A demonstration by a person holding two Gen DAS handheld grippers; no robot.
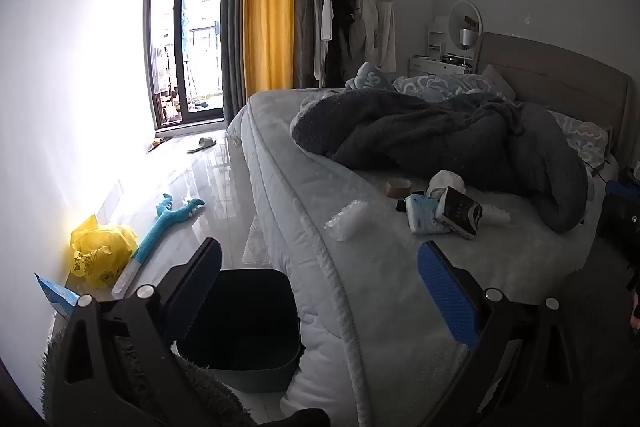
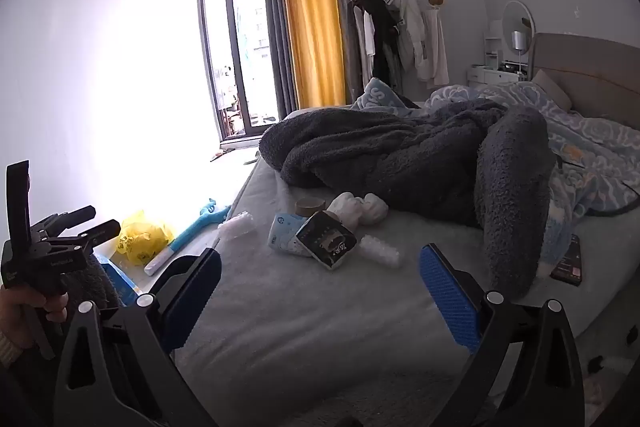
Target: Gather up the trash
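Both the left gripper and right gripper are spread and empty, poised near the bed, litter ahead, bin below left for drop-off.

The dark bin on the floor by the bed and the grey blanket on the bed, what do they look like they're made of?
The dark bin looks like rigid plastic with a matte finish: smooth walls, a clean moulded rim, rounded corners. The grey blanket looks like thick fleece or plush fabric: a fuzzy, nubby pile that bunches into soft rolls. The exact fibre cannot be told.
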